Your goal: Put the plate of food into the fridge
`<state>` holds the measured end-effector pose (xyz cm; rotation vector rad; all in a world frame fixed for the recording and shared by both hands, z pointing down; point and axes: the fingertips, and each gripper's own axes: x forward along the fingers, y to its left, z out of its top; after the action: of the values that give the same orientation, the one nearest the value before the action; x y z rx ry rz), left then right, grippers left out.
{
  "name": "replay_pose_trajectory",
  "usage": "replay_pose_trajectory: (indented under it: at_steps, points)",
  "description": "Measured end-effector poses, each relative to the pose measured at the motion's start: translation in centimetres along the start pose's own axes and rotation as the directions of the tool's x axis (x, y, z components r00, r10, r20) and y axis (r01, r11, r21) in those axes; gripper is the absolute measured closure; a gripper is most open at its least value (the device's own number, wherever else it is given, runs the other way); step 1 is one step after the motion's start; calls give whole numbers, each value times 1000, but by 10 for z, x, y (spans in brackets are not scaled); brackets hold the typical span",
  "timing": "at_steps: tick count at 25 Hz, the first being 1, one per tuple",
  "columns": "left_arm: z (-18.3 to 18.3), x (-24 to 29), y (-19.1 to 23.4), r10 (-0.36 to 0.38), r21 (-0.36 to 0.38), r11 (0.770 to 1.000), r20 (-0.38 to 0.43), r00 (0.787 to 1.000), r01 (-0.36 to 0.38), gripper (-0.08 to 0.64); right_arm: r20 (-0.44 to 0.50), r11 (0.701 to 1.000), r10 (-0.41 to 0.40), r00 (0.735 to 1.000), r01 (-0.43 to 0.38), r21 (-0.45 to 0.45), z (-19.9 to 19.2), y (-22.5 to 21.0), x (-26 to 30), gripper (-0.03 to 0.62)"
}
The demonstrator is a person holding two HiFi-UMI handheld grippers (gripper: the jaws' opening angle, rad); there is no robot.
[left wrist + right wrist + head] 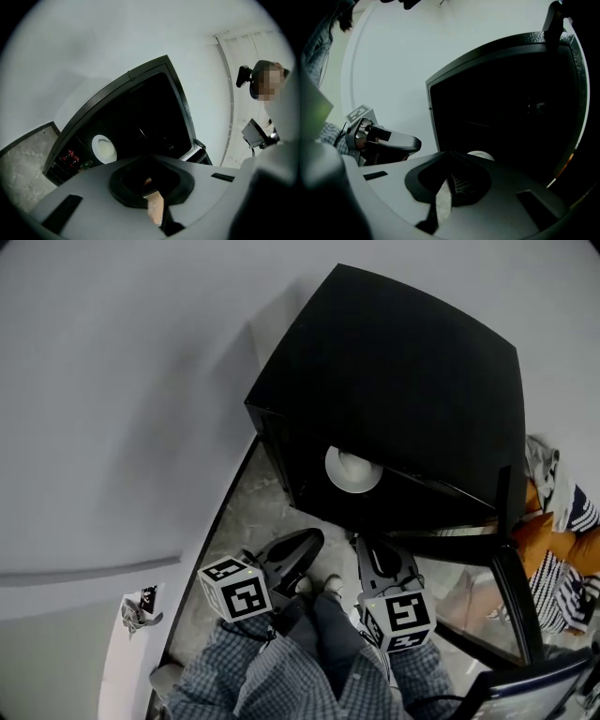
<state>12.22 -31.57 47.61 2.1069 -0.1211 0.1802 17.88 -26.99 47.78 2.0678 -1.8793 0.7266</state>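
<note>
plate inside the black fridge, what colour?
White. The plate shows best in the left gripper view.

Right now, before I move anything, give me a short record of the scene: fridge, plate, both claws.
fridge: black fridge on the floor
door: door swung open on the right
plate: white plate of food inside the fridge, near the front
left claw: left claw shut, holding nothing, outside the opening
right claw: right claw shut, holding nothing, beside the left one
task state: plate is in, door not yet closed
</note>
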Motion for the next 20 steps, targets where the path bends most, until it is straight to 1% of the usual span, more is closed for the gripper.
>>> replay_pose_trajectory:
  at_steps: [3, 5, 8, 10, 14, 20]
  points:
    - [8, -4, -19, -5, 53, 999, 8, 1000, 5, 554, 37, 999, 4, 999, -6, 45, 14, -1, -12, 586]
    - [16, -6, -31, -17, 78, 997, 20, 1000, 15, 554, 61, 999, 8, 998, -11, 49, 24, 0, -18, 586]
    - [27, -6, -48, -21, 120, 993, 44, 999, 16, 554, 80, 998, 48, 996, -51, 40, 35, 3, -22, 586]
    - [31, -2, -56, -13, 153, 988, 51, 999, 5, 554, 91, 996, 72, 993, -77, 52, 40, 1, -23, 586]
    - [28, -2, -69, 1, 214, 977, 34, 999, -9, 554, 113, 993, 84, 990, -93, 77, 46, 4, -34, 586]
    - [36, 1, -80, 29, 306, 951, 59, 998, -46, 554, 149, 988, 134, 980, -143, 53, 60, 10, -36, 586]
